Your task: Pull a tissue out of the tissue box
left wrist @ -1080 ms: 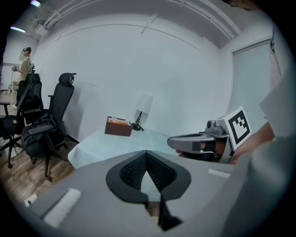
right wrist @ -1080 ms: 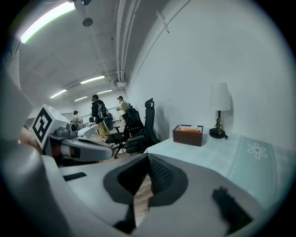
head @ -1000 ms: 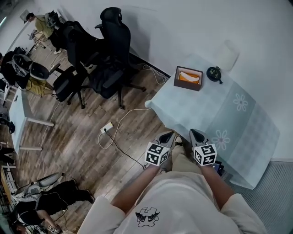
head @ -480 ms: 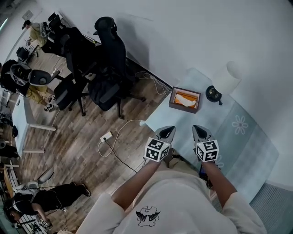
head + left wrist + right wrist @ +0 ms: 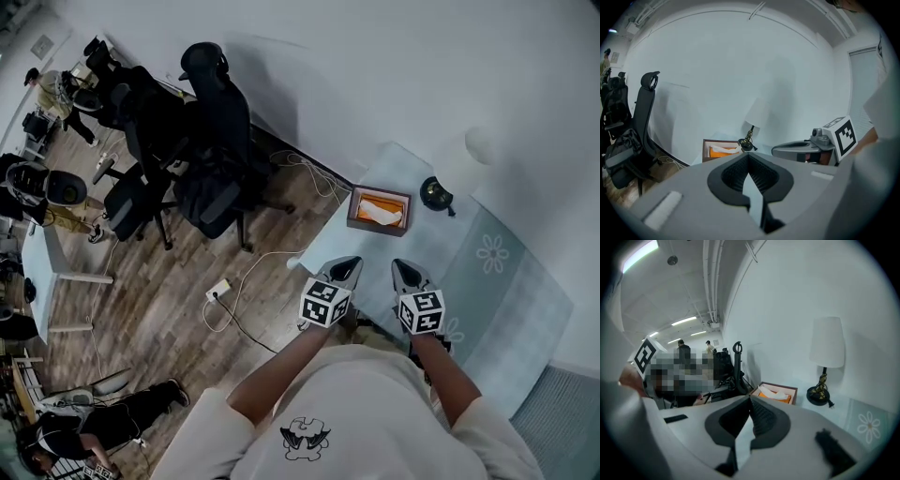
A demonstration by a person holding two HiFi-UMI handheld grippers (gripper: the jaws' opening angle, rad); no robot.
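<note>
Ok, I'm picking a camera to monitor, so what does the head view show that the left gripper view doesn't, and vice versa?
Head view only: the power strip and flower prints on the tablecloth. Left gripper view only: the left gripper's ridged pads meeting, nothing between them. Both: the tissue box, lamp, black chair and right gripper.

Tissue box (image 5: 380,209) on table (image 5: 506,281), lamp (image 5: 437,195) just right.

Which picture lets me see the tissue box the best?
The head view. It looks down on the whole tissue box, so you see its orange inside and the white tissue poking out. The left gripper view and the right gripper view both show it side-on and small, with less of the inside.
</note>
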